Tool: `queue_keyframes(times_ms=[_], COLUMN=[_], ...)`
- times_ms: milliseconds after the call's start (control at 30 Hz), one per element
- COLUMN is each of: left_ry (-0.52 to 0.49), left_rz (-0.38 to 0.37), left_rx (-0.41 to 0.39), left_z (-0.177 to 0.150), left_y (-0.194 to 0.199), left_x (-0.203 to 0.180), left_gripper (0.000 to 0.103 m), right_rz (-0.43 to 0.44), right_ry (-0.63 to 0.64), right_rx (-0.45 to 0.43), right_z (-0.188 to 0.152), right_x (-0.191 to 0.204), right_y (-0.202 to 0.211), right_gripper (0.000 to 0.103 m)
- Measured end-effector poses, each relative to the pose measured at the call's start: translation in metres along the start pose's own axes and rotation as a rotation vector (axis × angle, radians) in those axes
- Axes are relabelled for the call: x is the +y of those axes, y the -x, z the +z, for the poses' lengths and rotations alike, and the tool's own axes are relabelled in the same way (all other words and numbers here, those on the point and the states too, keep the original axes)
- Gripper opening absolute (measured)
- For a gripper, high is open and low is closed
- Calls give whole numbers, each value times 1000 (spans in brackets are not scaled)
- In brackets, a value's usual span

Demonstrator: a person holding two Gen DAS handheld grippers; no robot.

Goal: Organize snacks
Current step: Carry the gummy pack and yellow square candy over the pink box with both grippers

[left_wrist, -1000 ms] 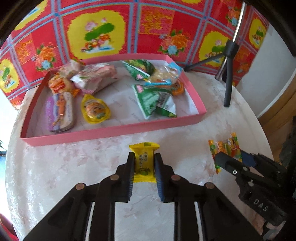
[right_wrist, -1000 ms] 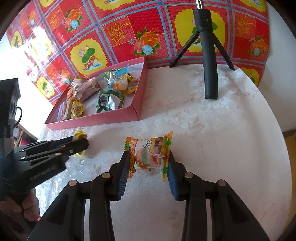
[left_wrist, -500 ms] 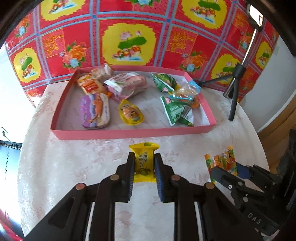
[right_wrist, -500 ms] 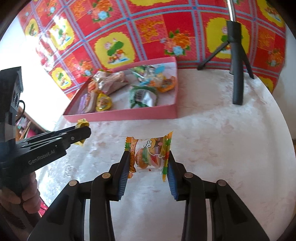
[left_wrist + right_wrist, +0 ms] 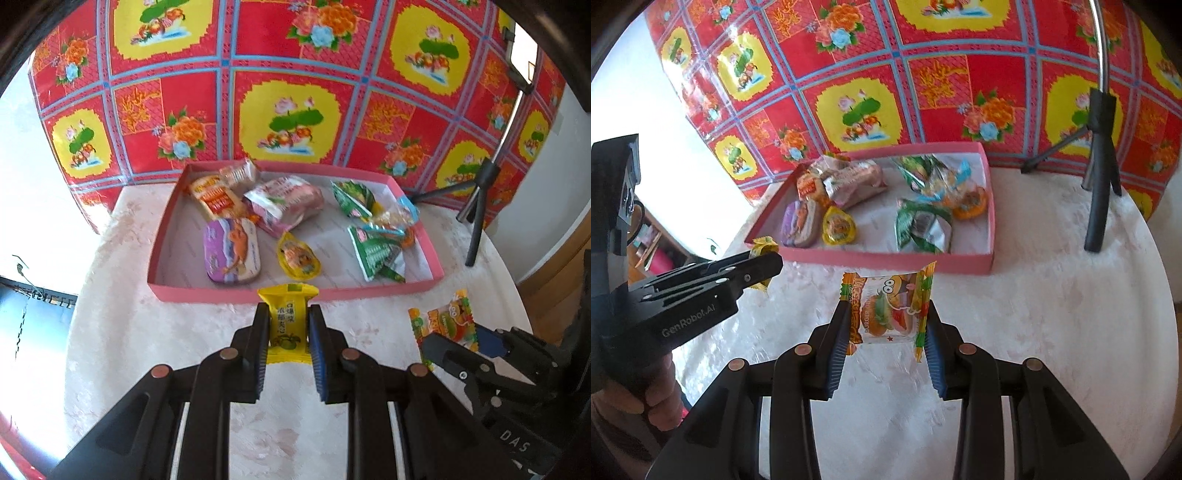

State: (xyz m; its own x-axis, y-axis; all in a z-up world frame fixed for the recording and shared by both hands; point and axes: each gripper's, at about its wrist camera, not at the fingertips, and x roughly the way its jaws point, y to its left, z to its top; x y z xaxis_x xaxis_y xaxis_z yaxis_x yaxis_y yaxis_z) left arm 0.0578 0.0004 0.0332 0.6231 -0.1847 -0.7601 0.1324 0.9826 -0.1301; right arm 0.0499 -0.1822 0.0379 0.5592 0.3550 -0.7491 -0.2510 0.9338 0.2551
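From the left wrist, the left gripper (image 5: 288, 332) is clamping a yellow candy packet (image 5: 288, 321) by its sides, holding it just short of the near wall of the pink tray (image 5: 236, 295), which is already carrying a purple tin (image 5: 232, 251), green packets (image 5: 376, 254) and other snacks. The risk here: the slick wrapper is sitting narrow between the pads and could be slipping out, or catching the tray's wall on the way in.

From the right wrist, the right gripper (image 5: 886, 325) is pinching a burger gummy pack (image 5: 886, 306) by its crimped edges, above the table and near the tray's front wall. With both tools heading for one tray, they could be bumping each other. A pale patterned tablecloth (image 5: 1052, 314) is covering the round table; a black tripod (image 5: 1099, 184) is standing beside the tray, and a red floral sheet (image 5: 923, 74) is hanging behind
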Motion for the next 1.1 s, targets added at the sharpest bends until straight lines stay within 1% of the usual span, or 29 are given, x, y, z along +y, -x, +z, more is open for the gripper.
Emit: queue_keyframes(times_ms=[233, 633, 933, 1100], left_ry=[-12, -29, -37, -35], left_rz=[10, 9, -9, -15], left_rx=[-28, -64, -65, -56], left_z=[17, 42, 63, 74], left_y=[3, 3, -13, -31], left_x=[3, -2, -7, -5], left_gripper=[21, 21, 21, 21], right_rz=[5, 18, 14, 14], right_ry=[14, 24, 31, 31], right_rx=[-23, -49, -58, -58], right_z=[17, 44, 68, 81], right_x=[10, 13, 11, 8], right_y=[-1, -4, -16, -29], right_gripper=[38, 38, 38, 38])
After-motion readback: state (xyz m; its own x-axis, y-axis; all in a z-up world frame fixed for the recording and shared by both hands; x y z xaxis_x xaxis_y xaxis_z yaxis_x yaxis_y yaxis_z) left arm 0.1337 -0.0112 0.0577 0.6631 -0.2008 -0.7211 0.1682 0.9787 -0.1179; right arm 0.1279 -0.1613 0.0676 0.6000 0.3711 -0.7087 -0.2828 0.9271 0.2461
